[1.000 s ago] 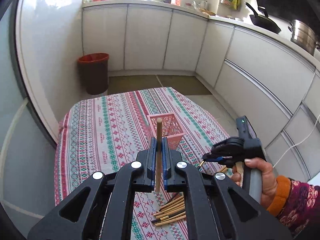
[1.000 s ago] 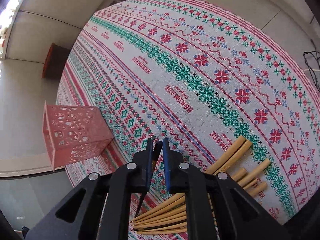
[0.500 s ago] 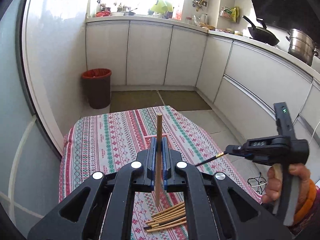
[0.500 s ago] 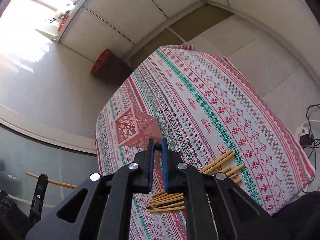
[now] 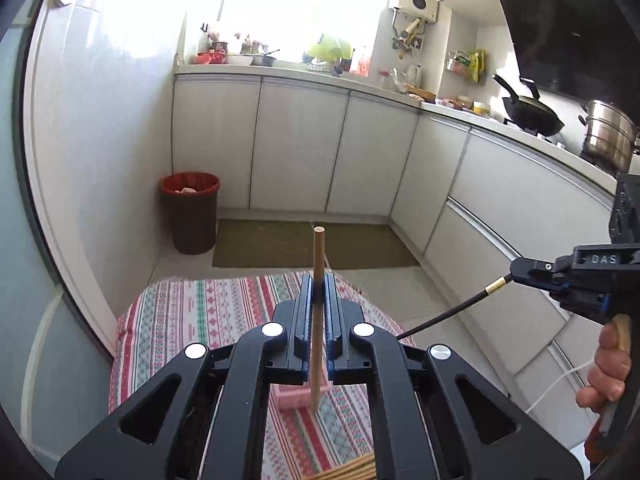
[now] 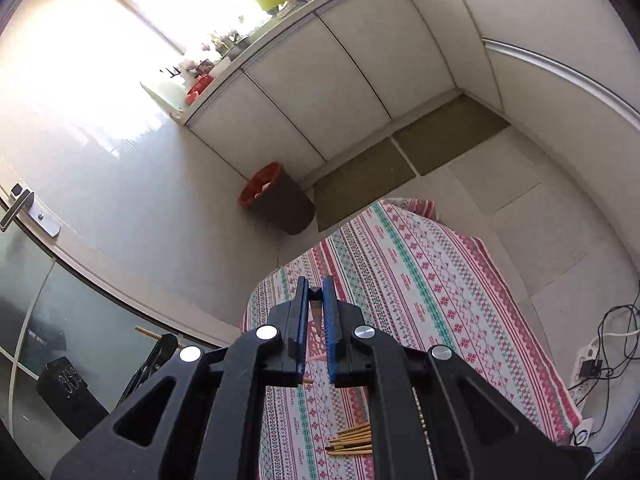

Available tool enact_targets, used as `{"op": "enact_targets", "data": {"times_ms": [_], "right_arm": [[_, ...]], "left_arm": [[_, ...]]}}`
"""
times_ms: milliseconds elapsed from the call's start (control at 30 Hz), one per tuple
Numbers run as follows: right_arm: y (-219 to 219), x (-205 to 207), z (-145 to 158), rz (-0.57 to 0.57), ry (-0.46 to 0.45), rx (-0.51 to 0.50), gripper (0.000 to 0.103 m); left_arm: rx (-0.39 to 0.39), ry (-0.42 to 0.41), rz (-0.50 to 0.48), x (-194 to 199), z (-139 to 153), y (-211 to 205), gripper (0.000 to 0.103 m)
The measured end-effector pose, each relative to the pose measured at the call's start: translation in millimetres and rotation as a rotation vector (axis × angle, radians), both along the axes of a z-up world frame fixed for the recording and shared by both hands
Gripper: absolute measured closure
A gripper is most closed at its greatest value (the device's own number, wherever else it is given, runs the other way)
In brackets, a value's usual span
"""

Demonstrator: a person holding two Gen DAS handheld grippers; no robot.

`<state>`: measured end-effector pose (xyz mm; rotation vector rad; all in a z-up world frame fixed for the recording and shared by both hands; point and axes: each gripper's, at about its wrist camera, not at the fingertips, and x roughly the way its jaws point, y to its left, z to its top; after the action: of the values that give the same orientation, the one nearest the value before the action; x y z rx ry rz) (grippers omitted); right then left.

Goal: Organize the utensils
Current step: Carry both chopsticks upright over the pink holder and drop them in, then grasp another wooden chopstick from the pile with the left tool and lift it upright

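Both raised well above the patterned tablecloth (image 6: 420,280) within the past second: left gripper (image 5: 319,292) clamped on an upright wooden chopstick (image 5: 317,312), right gripper (image 5: 520,270) pinching a black chopstick (image 5: 452,314), pink holder (image 5: 290,398) below, loading apparently next.

The right gripper (image 5: 520,270) body reads "DAS"; tablecloth (image 6: 420,280) lettering is illegible.

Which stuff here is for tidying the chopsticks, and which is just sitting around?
For the job:
wooden chopstick in left tool
black chopstick in right tool
chopstick pile
pink basket

Just around:
bin
wok
steel pot
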<state>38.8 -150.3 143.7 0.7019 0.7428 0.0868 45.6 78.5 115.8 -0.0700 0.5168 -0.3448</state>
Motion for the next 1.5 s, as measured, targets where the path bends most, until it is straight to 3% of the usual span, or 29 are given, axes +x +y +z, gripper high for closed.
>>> {"op": "enact_targets", "data": {"times_ms": [200,333,700,800,867,933,1000,1067,1200,1300,1367,1500], "right_arm": [[22.7,36.9,-9.1,0.048,0.026,-0.076,0.096],[38.9,65.1,-37.4,0.075,0.084,-0.106,0.096],[80.6,103.8,-85.5,0.128,0.173,-0.182,0.095],[87.2,107.5,-96.7,0.140,0.201,-0.179,0.089],[86.1,105.3,-101.5,0.143,0.209,-0.151,0.070],[85.1,101.9,-103.2,0.138,0.211,-0.156,0.062],[84.3,95.4,-102.4,0.130,0.205,-0.186,0.059],[82.7,85.5,-99.5,0.104,0.184,-0.232,0.050],[81.8,70.3,-95.9,0.076,0.159,-0.306,0.043],[78.4,55.6,-93.4,0.054,0.143,-0.353,0.036],[75.5,44.2,-91.4,0.026,0.126,-0.389,0.026],[64.6,20.6,-90.1,-0.054,0.093,-0.464,0.013]], "left_arm": [[-0.002,0.042,0.030,39.1,-20.7,-6.7,0.098],[-0.045,0.096,0.084,54.1,-51.4,4.5,0.073],[-0.078,0.107,0.154,55.3,-63.0,41.4,0.063],[-0.075,0.126,0.154,56.0,-66.8,42.6,0.061],[-0.065,0.132,0.149,55.4,-67.3,41.1,0.058],[-0.058,0.134,0.145,53.3,-67.0,38.4,0.054],[-0.051,0.136,0.136,52.5,-66.4,34.6,0.050],[-0.036,0.135,0.129,48.8,-66.1,28.3,0.043],[0.008,0.137,0.113,39.7,-67.1,13.9,0.040],[0.030,0.139,0.108,32.9,-68.7,6.8,0.030],[0.045,0.141,0.115,27.4,-72.4,3.4,0.016],[0.064,0.163,0.109,17.5,-84.2,-2.3,0.009]]}}
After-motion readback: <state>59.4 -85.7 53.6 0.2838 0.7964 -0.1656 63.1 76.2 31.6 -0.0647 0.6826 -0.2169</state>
